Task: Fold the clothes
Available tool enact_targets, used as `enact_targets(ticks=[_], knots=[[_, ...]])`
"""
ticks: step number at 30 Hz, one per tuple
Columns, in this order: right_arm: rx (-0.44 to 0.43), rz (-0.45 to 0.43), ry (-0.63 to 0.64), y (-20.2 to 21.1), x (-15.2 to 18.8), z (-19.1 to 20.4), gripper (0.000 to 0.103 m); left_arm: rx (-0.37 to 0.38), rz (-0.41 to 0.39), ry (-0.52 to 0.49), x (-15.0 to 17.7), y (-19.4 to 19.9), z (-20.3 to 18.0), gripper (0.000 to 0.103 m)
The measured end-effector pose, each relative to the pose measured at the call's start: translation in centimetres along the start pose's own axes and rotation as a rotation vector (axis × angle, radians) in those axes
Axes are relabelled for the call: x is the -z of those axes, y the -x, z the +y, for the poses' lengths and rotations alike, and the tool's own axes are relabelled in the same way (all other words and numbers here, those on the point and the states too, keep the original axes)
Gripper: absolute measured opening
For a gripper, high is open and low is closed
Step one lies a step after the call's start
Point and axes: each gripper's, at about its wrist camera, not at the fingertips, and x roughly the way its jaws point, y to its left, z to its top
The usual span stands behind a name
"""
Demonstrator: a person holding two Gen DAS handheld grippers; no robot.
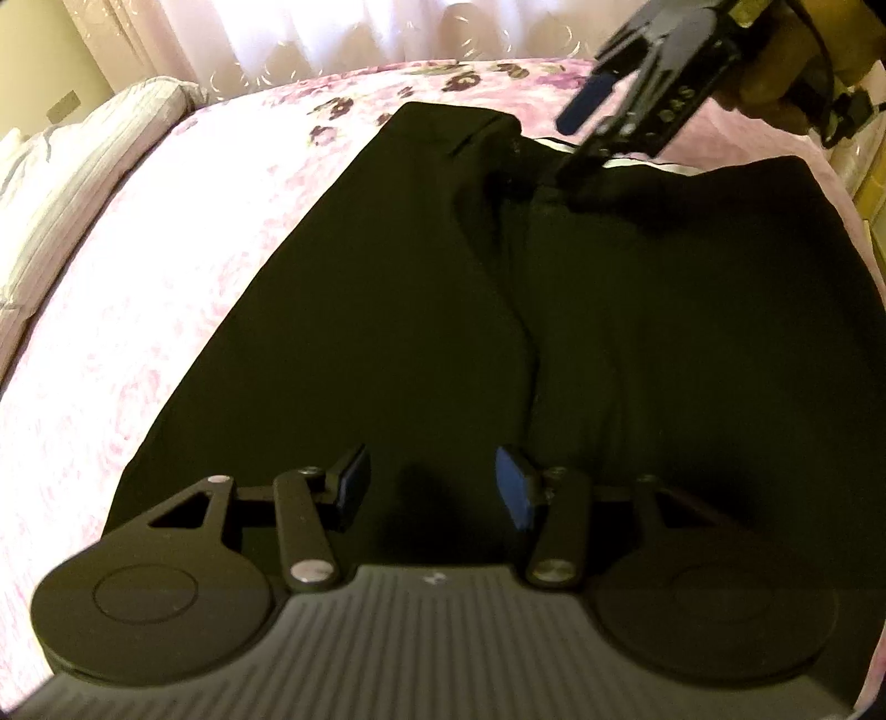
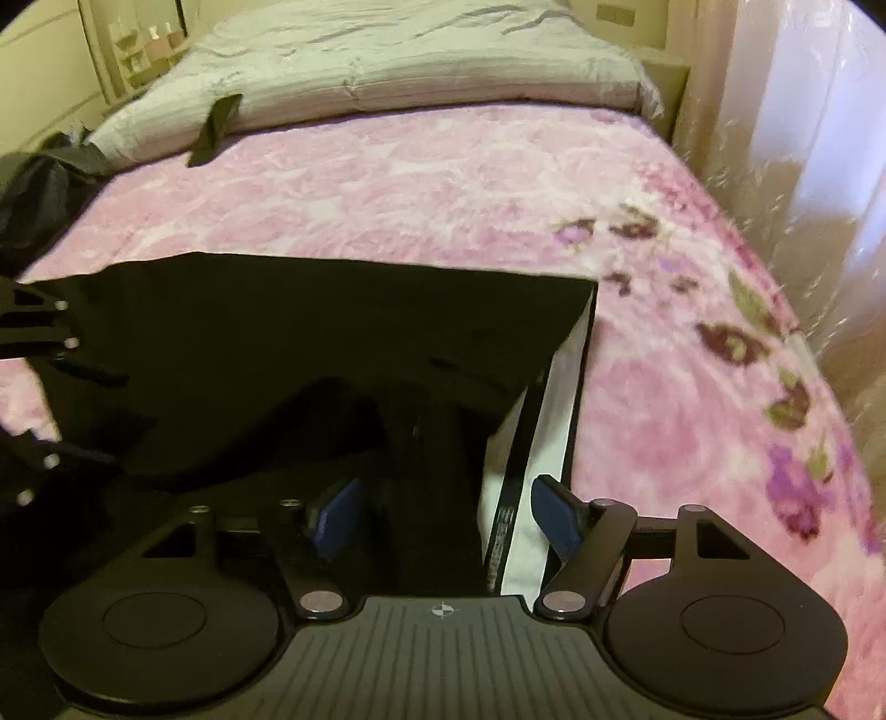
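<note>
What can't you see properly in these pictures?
- Trousers: left view, so dark that folds barely show; near end hidden by left tongs.
- Label: right view, print too small.
- Dark thing on pillow: right view, too small to name.
- Curtain: washed out.

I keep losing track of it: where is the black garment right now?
The black garment lies spread flat on the pink floral bedspread, directly in front of both grippers. In the right wrist view, its white-striped edge faces the curtain side, with the grey pillow beyond.
</note>
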Motion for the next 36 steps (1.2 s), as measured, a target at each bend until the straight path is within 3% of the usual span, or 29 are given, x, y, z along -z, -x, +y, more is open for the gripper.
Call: enact_targets(ticks=[4,9,11,13,20,24,25,27,28,29,33,36], knots=[[-0.077,0.02,0.046,-1.5,-0.8,-1.7,0.071,-0.012,0.007,-0.009,0.1,-0.5,0.2,0.048],[-0.222,0.026,-0.016,-4.5,-2.5,-3.7,0.069,-0.023,0.025,0.0,0.3,-1.1,0.3,0.048],[-0.272,0.05,-0.039,-5.1,-2.7,-3.9,0.026,-0.023,0.027,0.001,0.3,-1.0,0.1,0.048],[-0.288,0.086,-0.081,-4.7,-2.6,-4.1,0.01,-0.02,0.027,-0.002,0.2,-0.8,0.0,0.048],[-0.226,0.161,-0.173,1.6,-1.0,-4.1,0.007,-0.004,-0.004,0.002,-0.6,0.3,-0.2,0.048],[-0.155,0.171,-0.147,0.0,-0.2,-3.1,0.007,-0.005,0.002,-0.006,-0.2,0.4,-0.4,0.048],[-0.13,0.153,-0.146,-0.3,-0.3,-2.9,0.008,-0.011,0.002,-0.014,0.1,0.8,-0.3,0.048],[-0.078,0.124,-0.148,-0.3,-0.6,-2.4,0.042,-0.027,0.002,-0.021,0.9,1.7,0.0,0.048],[-0.038,0.102,-0.135,0.1,-0.7,-1.9,0.081,-0.039,0.004,-0.018,1.5,2.3,0.4,0.048],[0.01,0.073,-0.112,0.6,-0.8,-1.3,0.092,-0.054,0.011,-0.008,2.3,3.1,0.8,0.048],[0.14,0.029,-0.06,2.7,-1.7,1.3,0.092,-0.14,0.057,0.041,6.9,6.8,3.3,0.048],[0.171,-0.023,-0.031,4.4,-2.7,5.0,0.092,-0.226,0.101,0.07,11.4,9.9,5.5,0.048]])
